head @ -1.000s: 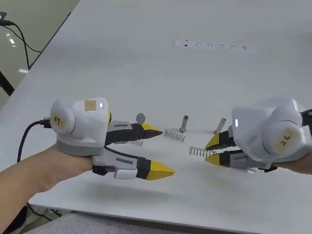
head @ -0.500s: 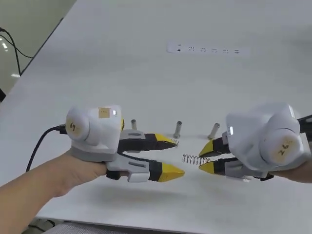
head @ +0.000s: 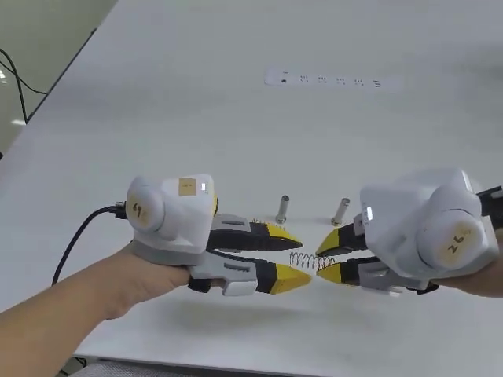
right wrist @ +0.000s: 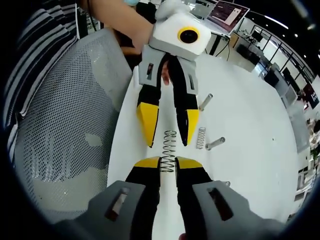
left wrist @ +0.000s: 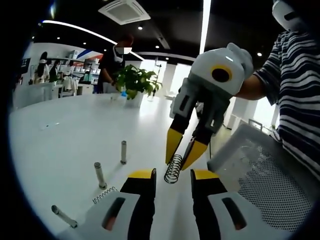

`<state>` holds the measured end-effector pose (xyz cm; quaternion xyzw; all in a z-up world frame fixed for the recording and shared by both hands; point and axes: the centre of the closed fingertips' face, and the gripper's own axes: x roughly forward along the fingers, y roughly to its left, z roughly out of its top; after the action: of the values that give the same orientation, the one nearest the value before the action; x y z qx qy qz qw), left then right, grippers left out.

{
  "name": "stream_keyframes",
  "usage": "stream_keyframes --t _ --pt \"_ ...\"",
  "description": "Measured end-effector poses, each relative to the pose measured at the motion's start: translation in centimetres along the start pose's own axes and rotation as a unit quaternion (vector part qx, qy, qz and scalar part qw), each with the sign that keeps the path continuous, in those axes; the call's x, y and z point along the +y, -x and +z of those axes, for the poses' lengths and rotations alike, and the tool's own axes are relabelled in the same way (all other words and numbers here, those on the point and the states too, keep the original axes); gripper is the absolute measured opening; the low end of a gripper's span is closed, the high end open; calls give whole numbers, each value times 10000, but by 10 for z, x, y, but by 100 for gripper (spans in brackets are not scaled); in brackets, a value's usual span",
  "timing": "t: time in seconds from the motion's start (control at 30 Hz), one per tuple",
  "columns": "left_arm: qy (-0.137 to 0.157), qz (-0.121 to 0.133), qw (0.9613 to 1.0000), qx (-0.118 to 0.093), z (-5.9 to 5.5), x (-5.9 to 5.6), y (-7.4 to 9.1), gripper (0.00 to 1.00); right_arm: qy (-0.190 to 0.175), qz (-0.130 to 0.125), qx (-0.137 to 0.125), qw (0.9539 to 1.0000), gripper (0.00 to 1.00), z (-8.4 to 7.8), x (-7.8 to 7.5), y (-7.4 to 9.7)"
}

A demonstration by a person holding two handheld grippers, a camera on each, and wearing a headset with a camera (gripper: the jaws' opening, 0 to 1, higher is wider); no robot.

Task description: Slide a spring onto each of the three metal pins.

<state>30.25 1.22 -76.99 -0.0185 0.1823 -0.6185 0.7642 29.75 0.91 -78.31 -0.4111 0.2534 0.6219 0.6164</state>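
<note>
Clamping spring (right wrist: 169, 145) by one end in right hand-held gripper (right wrist: 168, 164); left hand-held gripper (left wrist: 173, 174) gaping, straddling free end, 12 o'clock in right gripper view.

We're in a bright open-plan office: a long white worktable (head: 196, 94) carrying a power strip (head: 326, 80), a ceiling air-conditioning cassette (left wrist: 124, 11) and strip lights (left wrist: 205, 25) overhead, a potted plant (left wrist: 135, 80), a mesh office chair (right wrist: 65, 125), and an open laptop (right wrist: 227, 15) beyond.
</note>
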Motion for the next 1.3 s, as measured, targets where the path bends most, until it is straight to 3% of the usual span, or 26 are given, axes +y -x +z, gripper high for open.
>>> stream_keyframes --t 0.6,1.3 --pt "-66 -20 10000 -67 4 -6 -1 13 66 36 -21 10000 13 5 4 4" --pt "-118 -81 9999 -69 6 -12 -1 8 147 71 -24 9999 13 6 6 6"
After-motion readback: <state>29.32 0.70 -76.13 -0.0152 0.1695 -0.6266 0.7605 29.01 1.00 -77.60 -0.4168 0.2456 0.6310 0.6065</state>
